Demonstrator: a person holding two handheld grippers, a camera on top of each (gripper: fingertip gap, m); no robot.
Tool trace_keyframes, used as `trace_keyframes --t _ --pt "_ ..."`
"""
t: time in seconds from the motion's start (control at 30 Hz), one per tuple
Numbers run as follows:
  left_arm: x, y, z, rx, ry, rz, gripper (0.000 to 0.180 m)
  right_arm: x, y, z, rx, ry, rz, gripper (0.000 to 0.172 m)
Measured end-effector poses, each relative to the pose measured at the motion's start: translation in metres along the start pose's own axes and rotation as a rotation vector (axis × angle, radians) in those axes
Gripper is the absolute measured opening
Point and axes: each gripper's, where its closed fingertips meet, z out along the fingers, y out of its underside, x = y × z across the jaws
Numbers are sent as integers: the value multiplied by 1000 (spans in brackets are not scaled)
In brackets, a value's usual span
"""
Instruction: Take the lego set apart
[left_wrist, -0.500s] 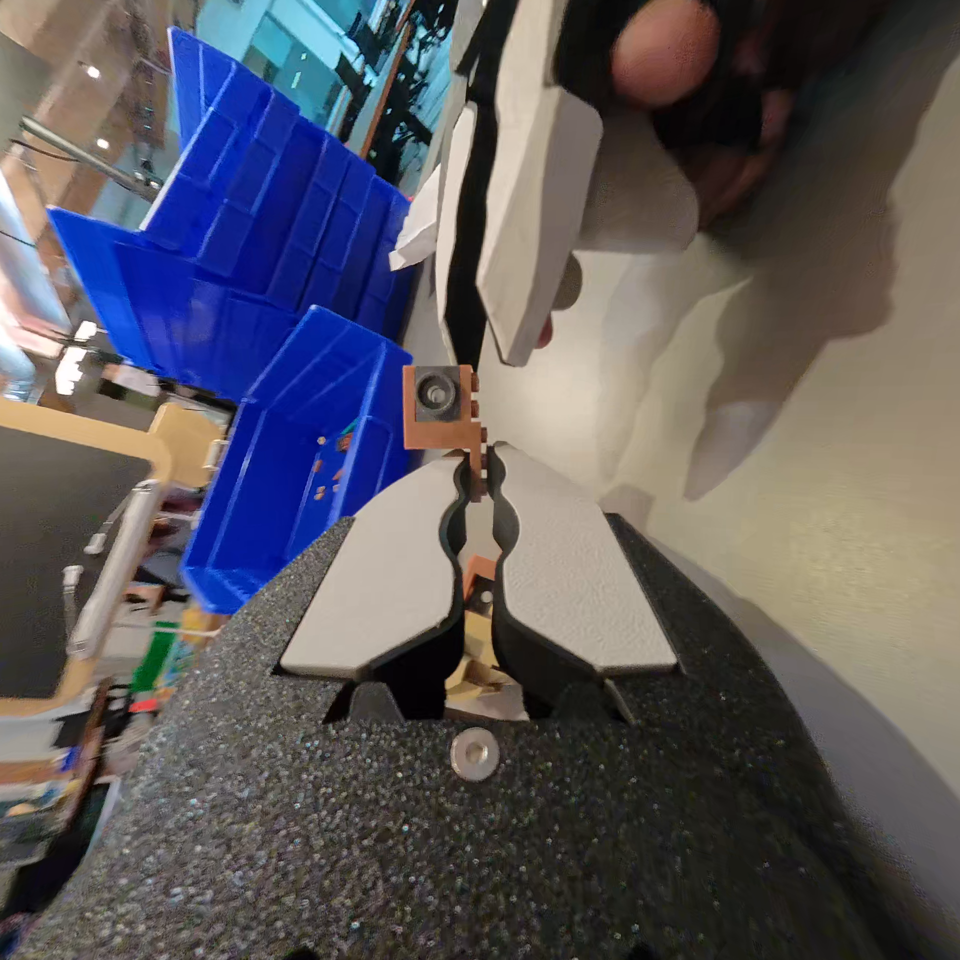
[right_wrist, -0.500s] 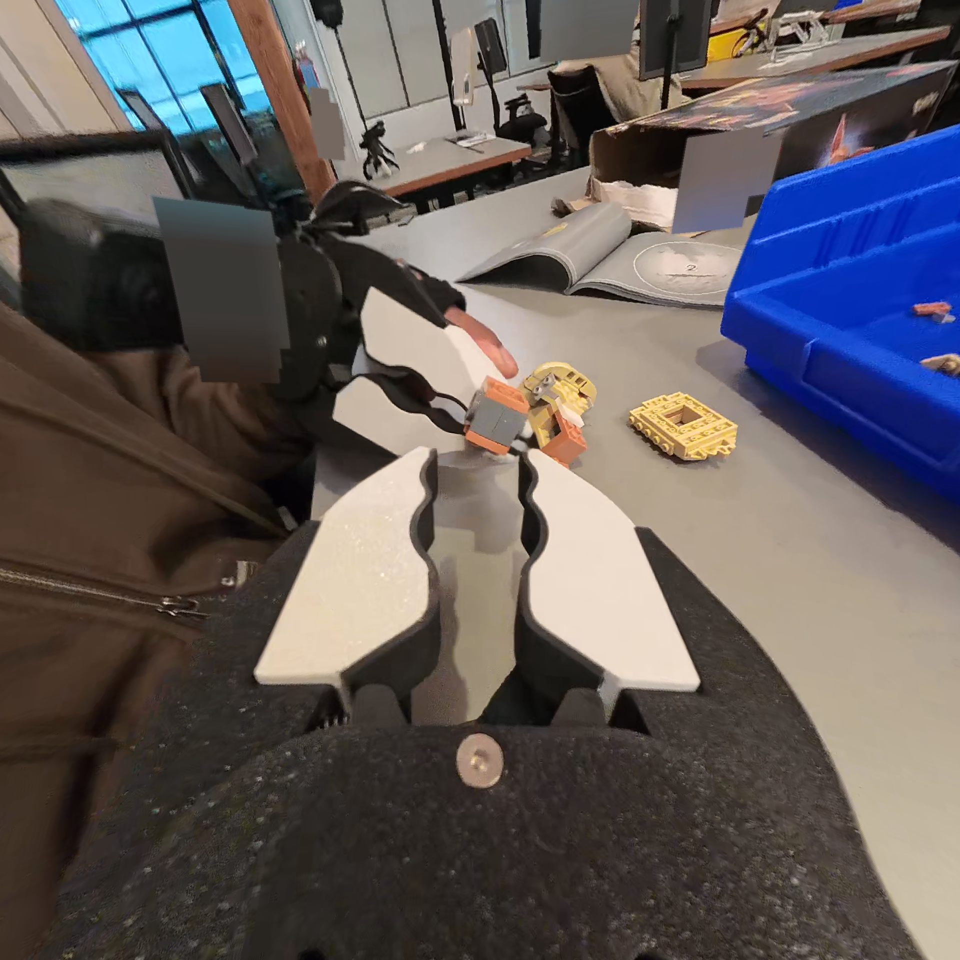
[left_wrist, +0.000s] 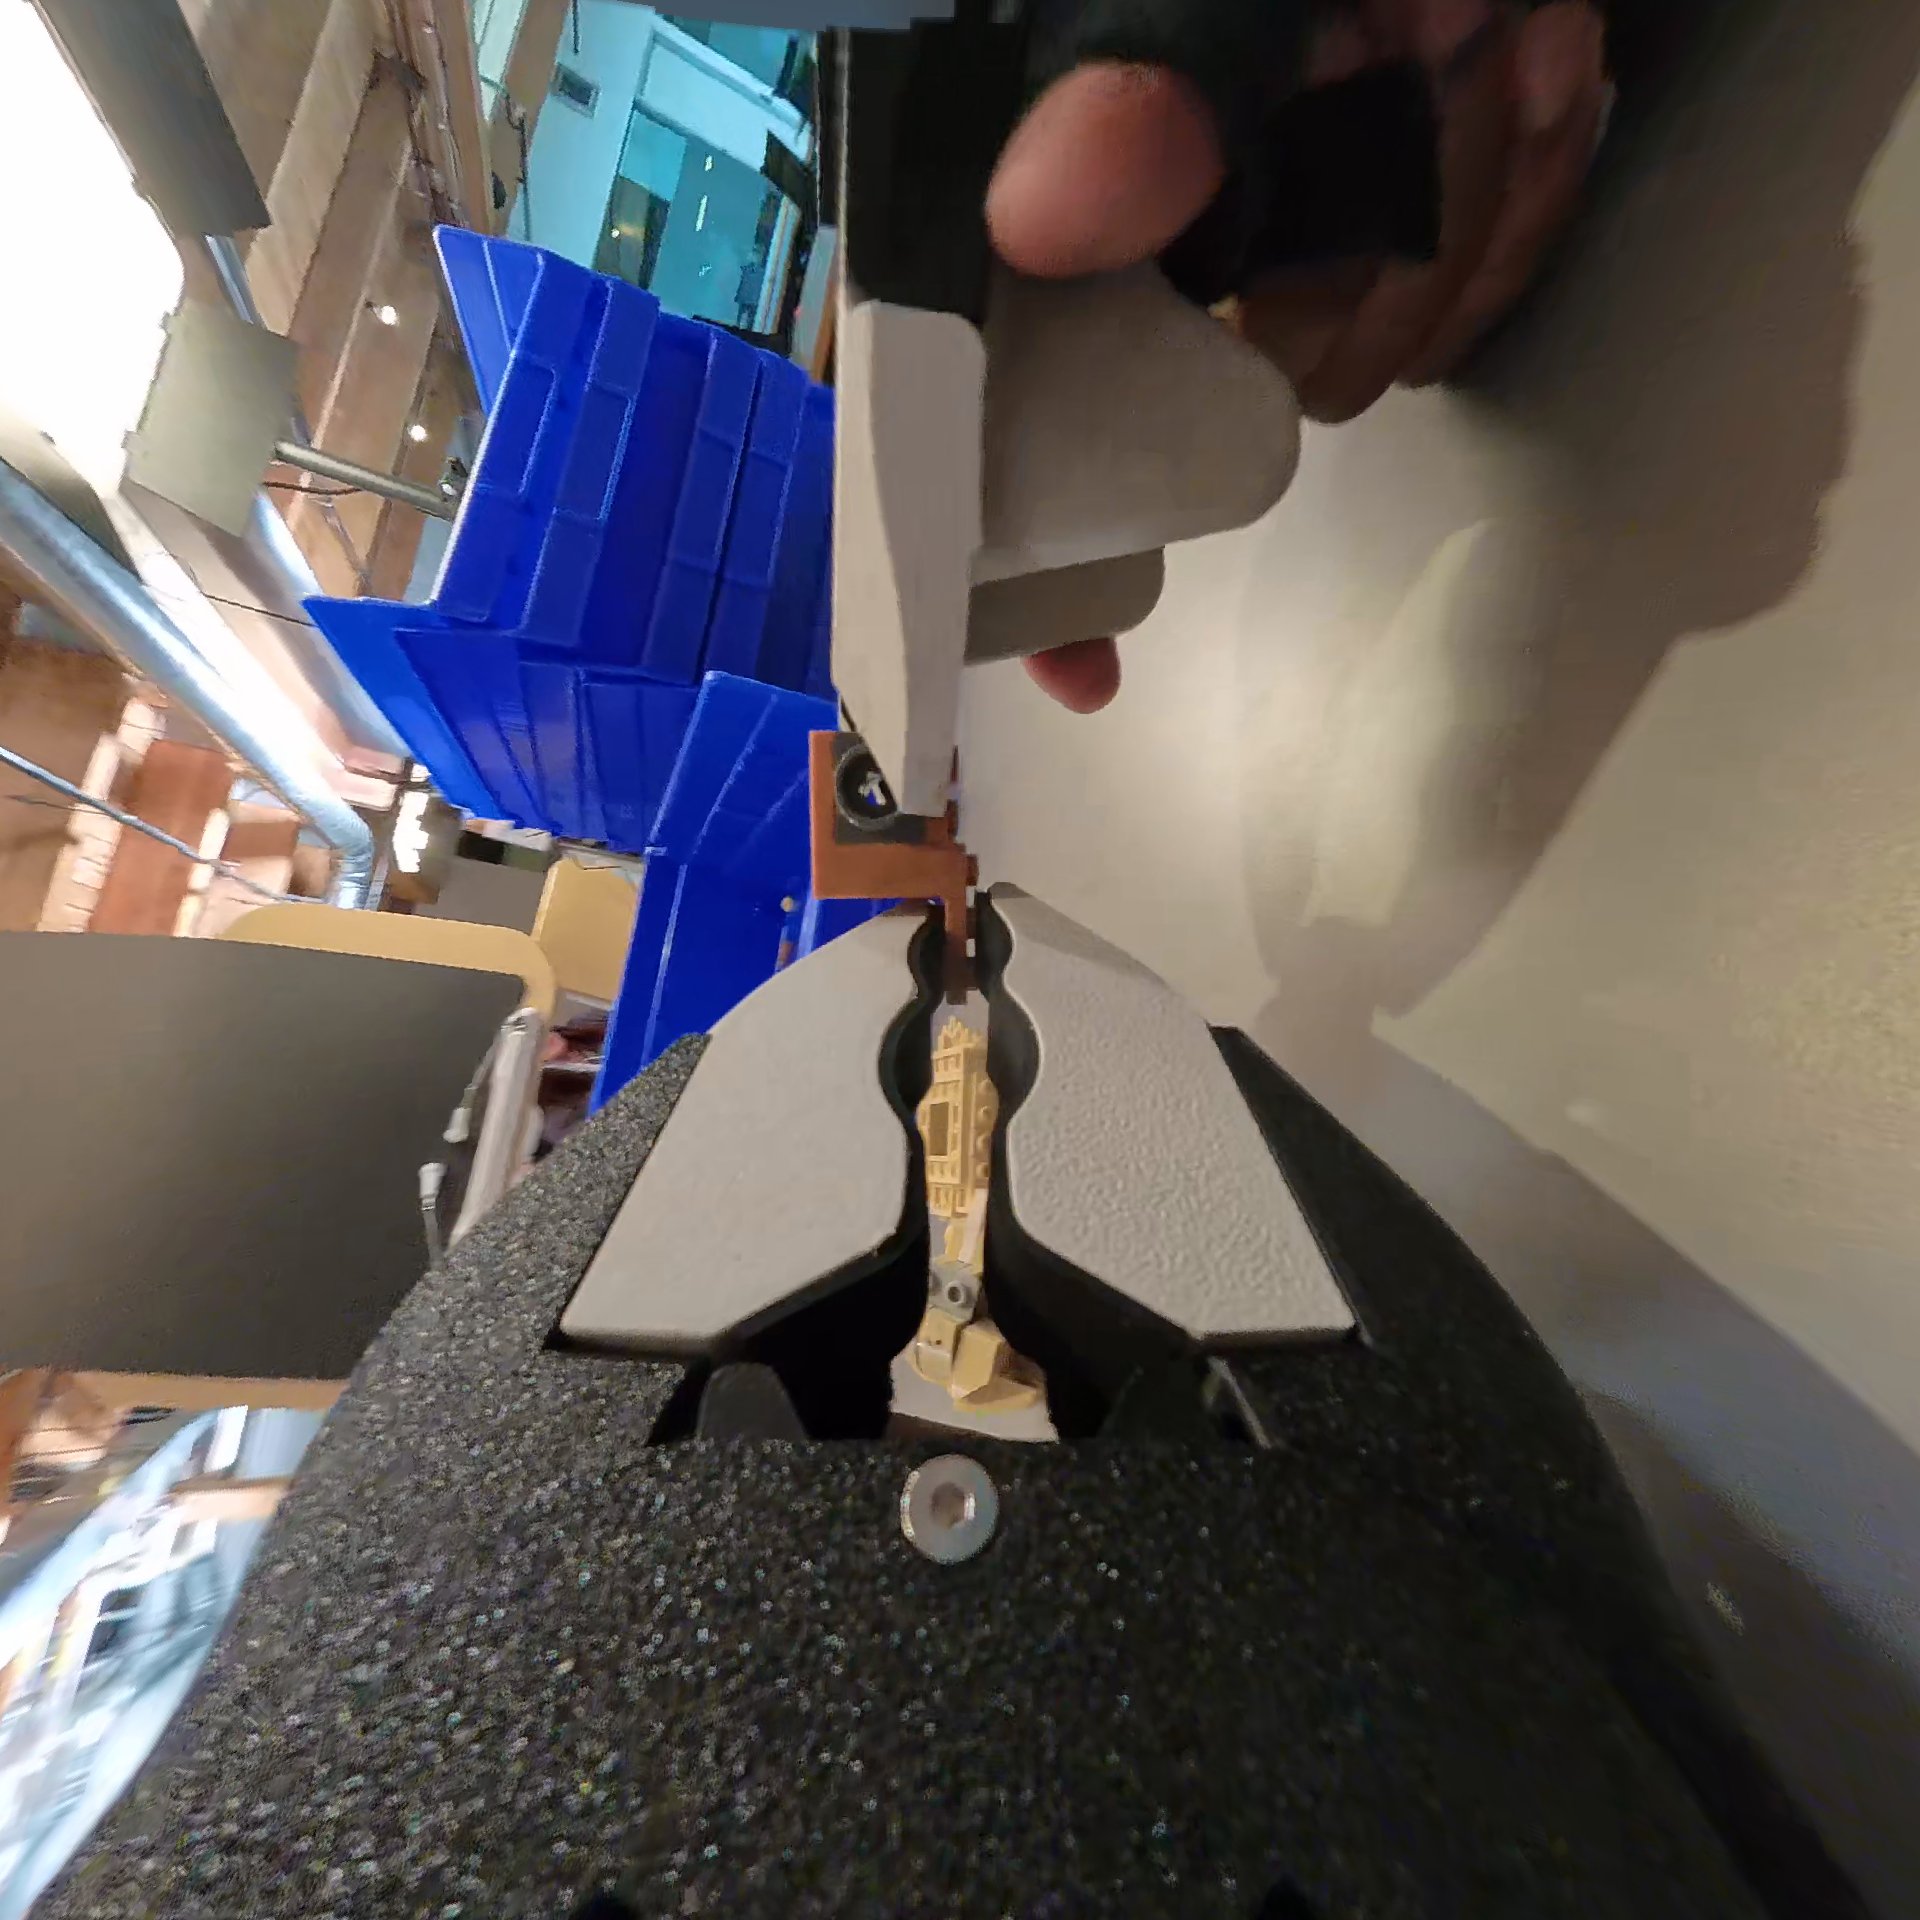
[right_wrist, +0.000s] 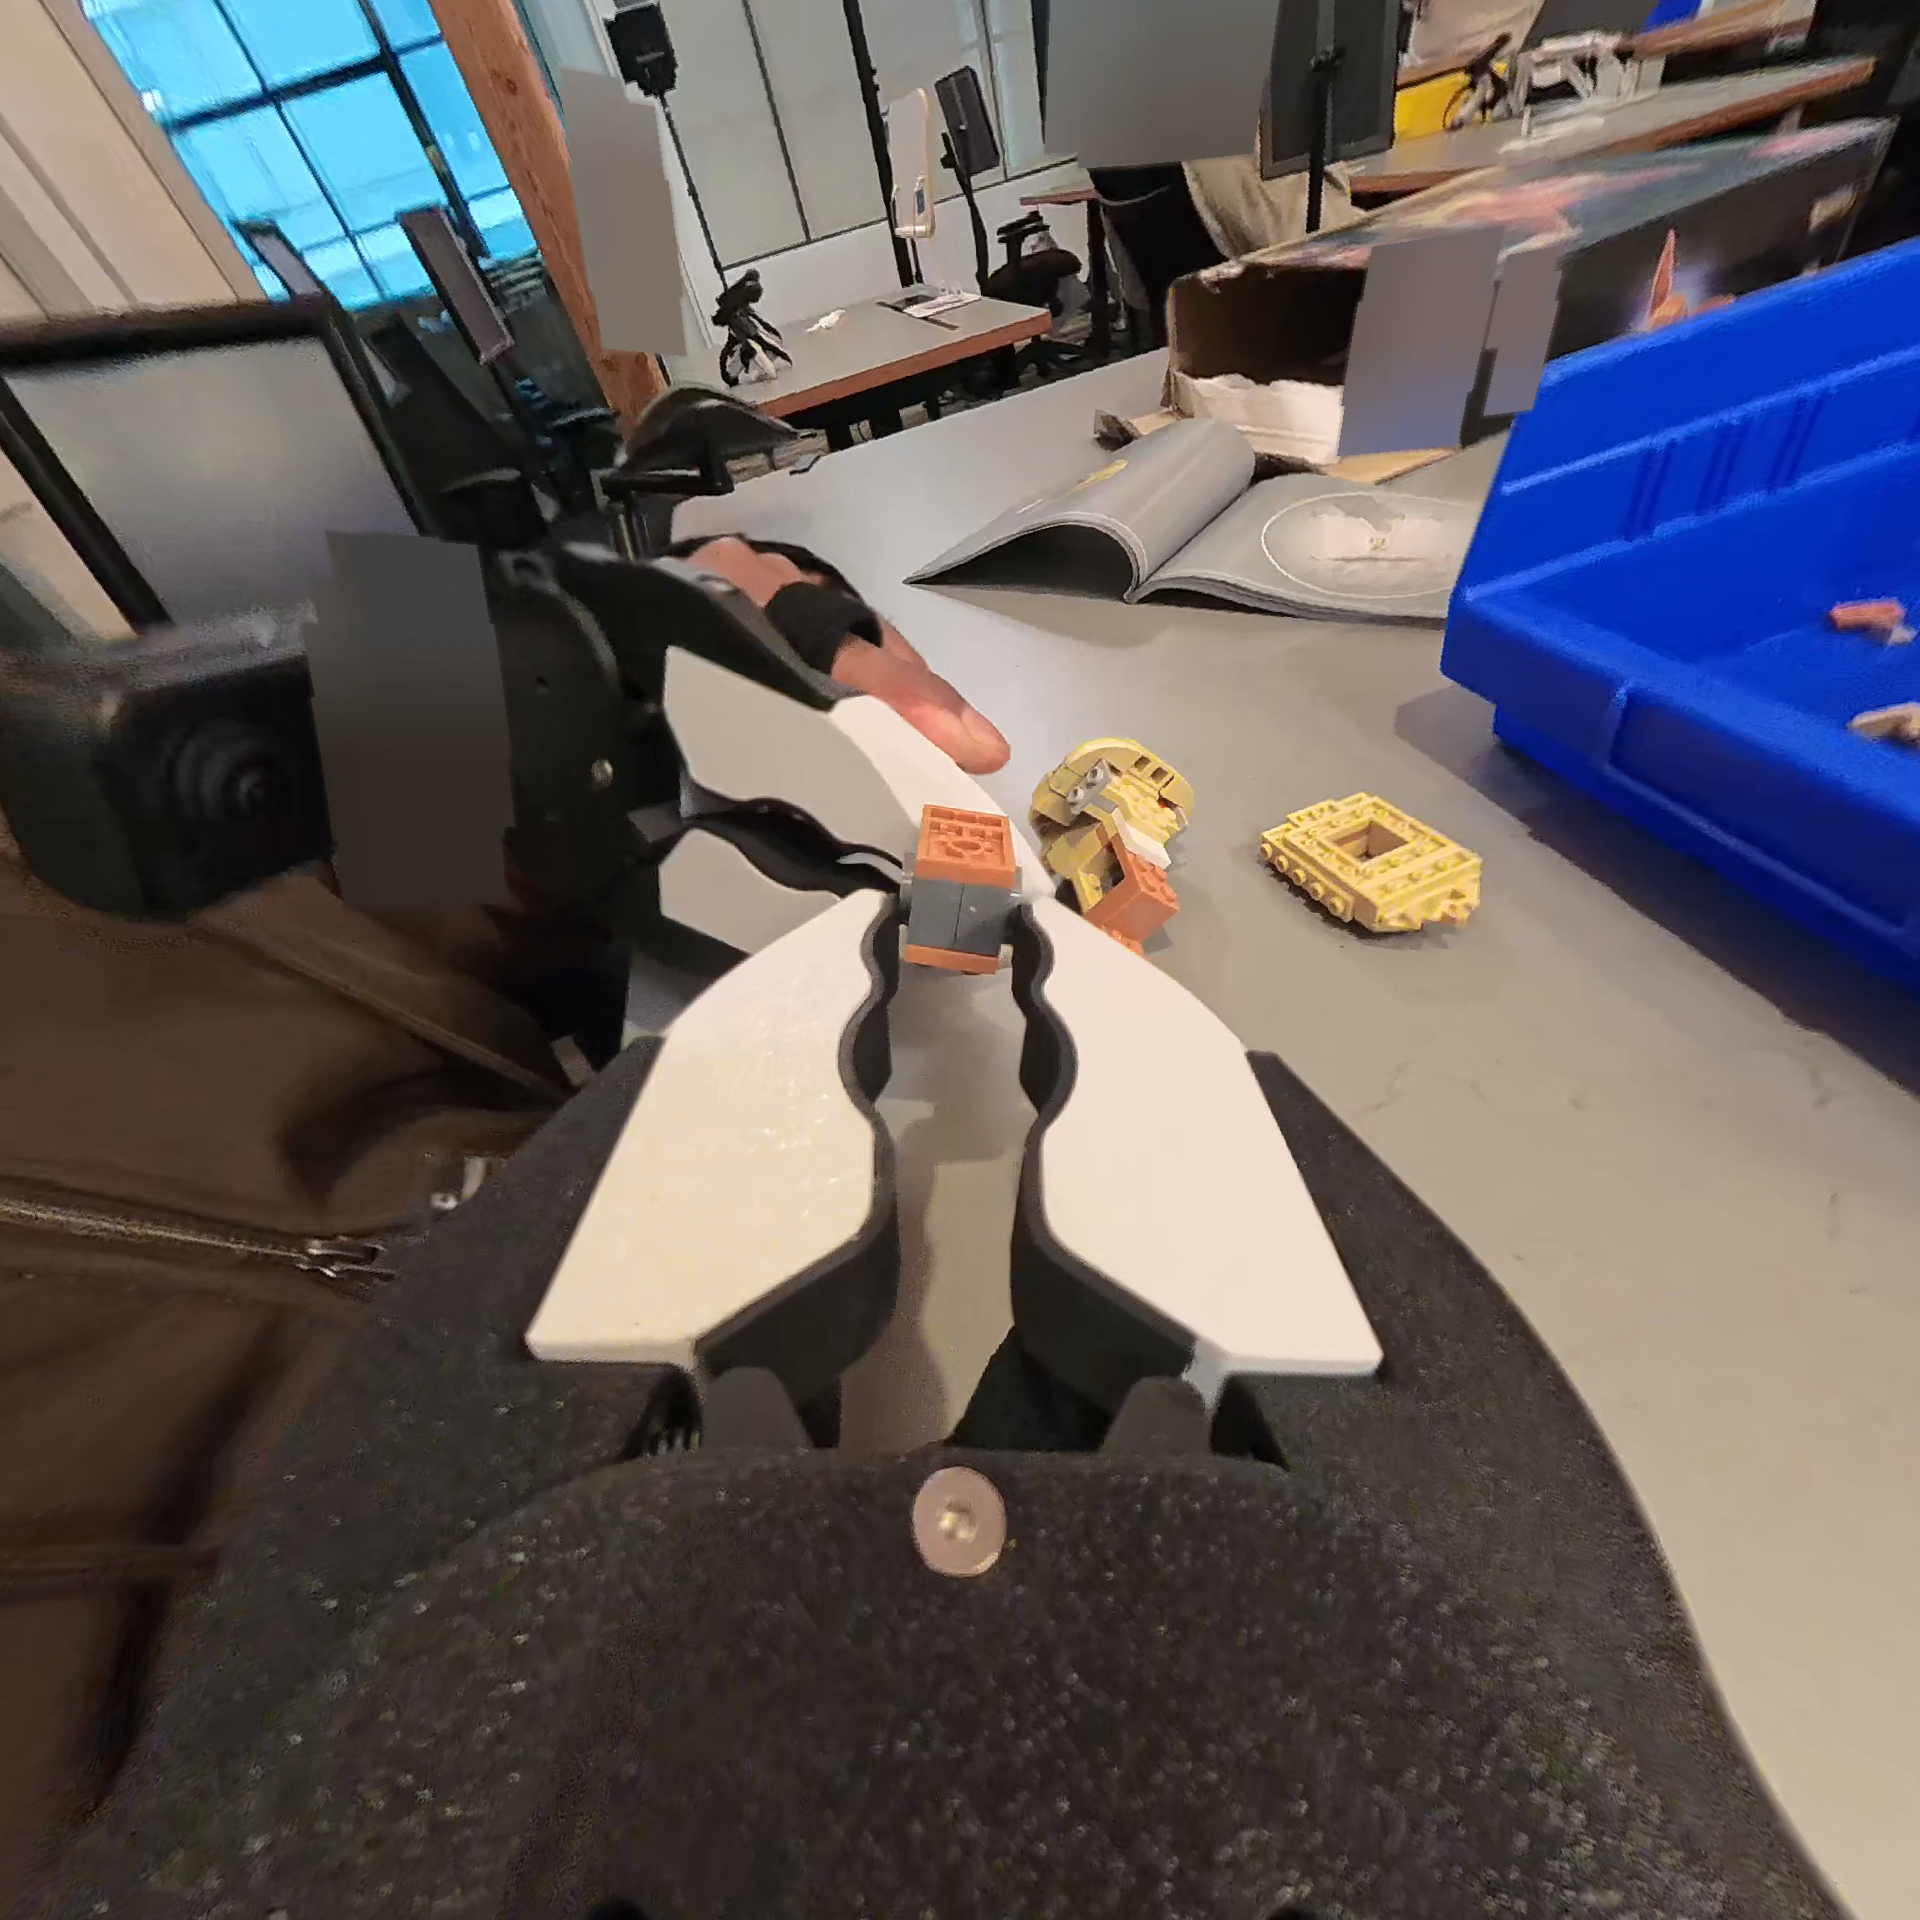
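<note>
Open-plan office workshop: desks (right_wrist: 914, 343), office chairs (right_wrist: 1023, 265), blue parts bins (right_wrist: 1704, 582).

From my right wrist camera, the blue bin (right_wrist: 1714, 644) runs off the frame's right edge, and the small pieces (right_wrist: 1870, 623) inside are too small to identify. My left gripper (right_wrist: 894, 868) hides the block's (right_wrist: 958, 883) far side.

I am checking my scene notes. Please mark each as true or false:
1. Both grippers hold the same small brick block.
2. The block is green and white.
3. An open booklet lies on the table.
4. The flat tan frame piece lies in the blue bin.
1. True: the left gripper pinches the thin orange plate of the brick block; the right gripper clamps its grey sides.
2. False: it is orange and dark grey.
3. True: the booklet lies open.
4. False: the tan frame piece lies on the table, beside the blue bin.
</note>
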Motion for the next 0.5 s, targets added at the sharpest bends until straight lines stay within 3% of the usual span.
trace_keyframes --t 0.2,0.5 --pt "12 0 -2 45 162 -182 7 -2 7 2 -66 21 -196 20" --pt "29 3 -1 22 311 -284 9 3 24 2 -190 50 -339 19"
